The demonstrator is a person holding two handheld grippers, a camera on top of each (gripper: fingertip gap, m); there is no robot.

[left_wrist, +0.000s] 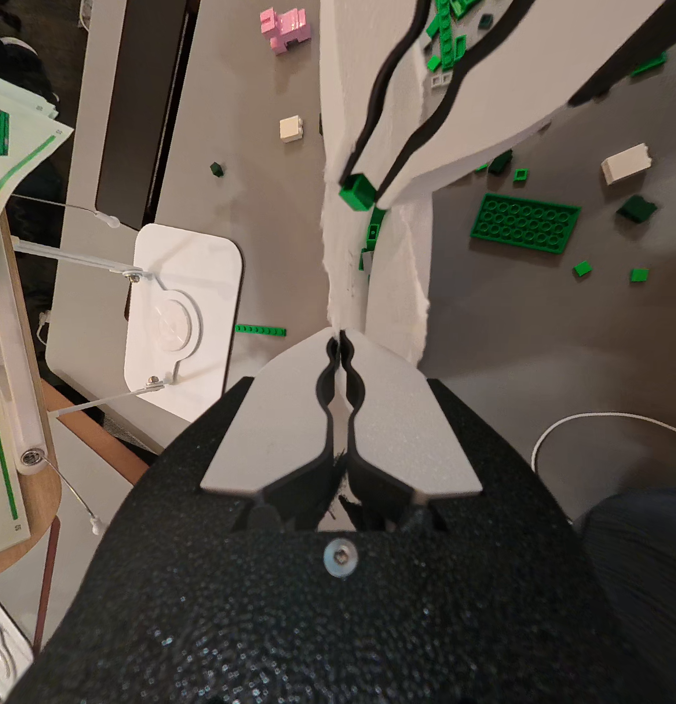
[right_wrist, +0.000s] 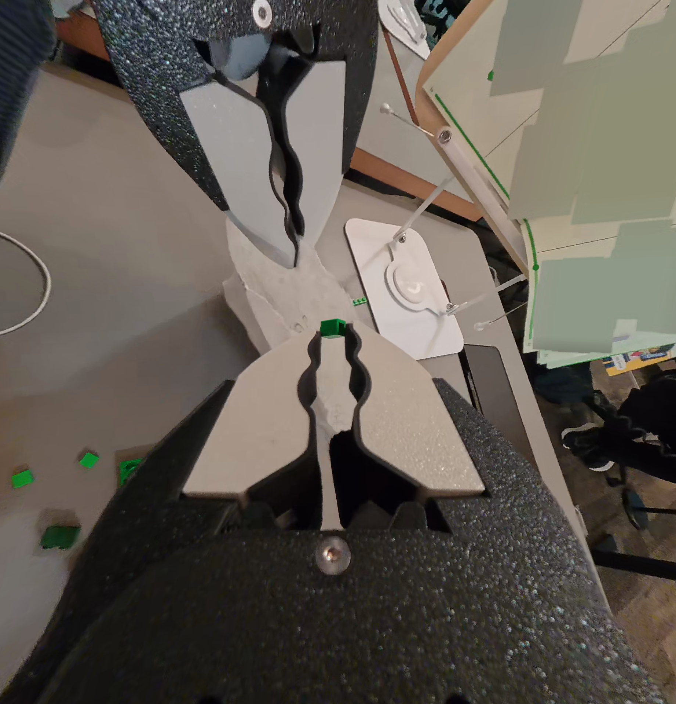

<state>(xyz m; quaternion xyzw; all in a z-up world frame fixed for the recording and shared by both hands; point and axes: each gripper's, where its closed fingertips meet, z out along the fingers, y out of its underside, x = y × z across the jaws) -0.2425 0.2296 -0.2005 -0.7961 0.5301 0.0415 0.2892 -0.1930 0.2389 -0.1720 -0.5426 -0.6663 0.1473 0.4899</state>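
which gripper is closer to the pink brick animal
Right. The right gripper, holding a small green brick, reaches in alongside the pink brick animal; the left gripper, pinching white paper, sits farther back.

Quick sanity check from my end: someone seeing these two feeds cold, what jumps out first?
First, the right gripper pinching a small bright green brick at its fingertips, right over a torn white paper bag. Next, the left gripper, shut on that bag's edge and holding it up off the grey table. Beyond, a green studded plate lies among scattered green bricks, with a pink brick animal at the far side.
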